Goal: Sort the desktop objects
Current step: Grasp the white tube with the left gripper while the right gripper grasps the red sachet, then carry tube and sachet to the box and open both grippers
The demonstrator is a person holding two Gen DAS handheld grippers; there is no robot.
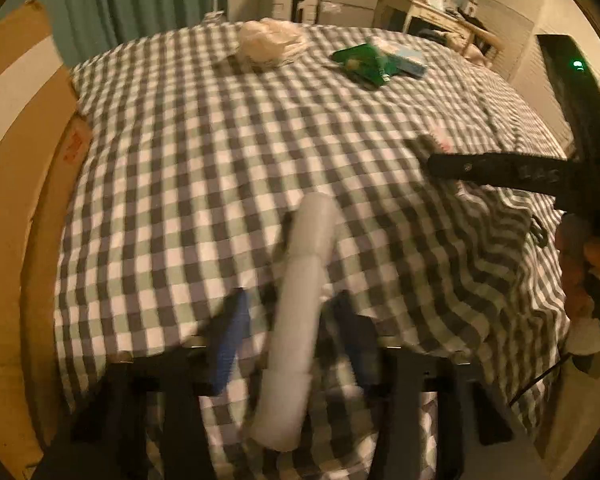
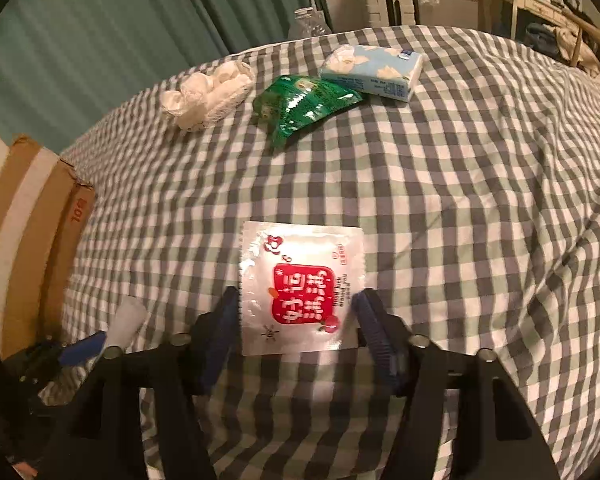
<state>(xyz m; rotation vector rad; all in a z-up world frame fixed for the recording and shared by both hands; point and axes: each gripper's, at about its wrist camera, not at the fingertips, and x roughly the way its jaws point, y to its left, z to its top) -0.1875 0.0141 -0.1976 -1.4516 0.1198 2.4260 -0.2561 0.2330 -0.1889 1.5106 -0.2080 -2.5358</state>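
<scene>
We list a checked cloth (image 2: 440, 184) in grey, green and white covering the worktop. In the left wrist view, our left claw (image 1: 288, 316) holds a pale grey tube (image 1: 296, 320) between its blue pads (image 1: 230, 344); the tube runs from 6 o'clock up toward the centre, blurred, and whether the pads press it or only flank it we cannot tell. At 3 o'clock in that view the right claw appears as a dark bar with a hand (image 1: 588, 264) behind it. In the right wrist view, our right claw (image 2: 296, 320) stands released, one finger on either side of a white sachet with a red label (image 2: 302, 286), which lies flat on the cloth just below centre, apart from both pads. Toward 12 o'clock lie a green foil packet (image 2: 300, 104), a light blue tissue pack (image 2: 374, 70) touching it at 1 o'clock, and a crumpled white bag (image 2: 206, 94) at 11 o'clock. Cardboard boxes (image 2: 32, 216) stand at 9 o'clock beside the worktop.
</scene>
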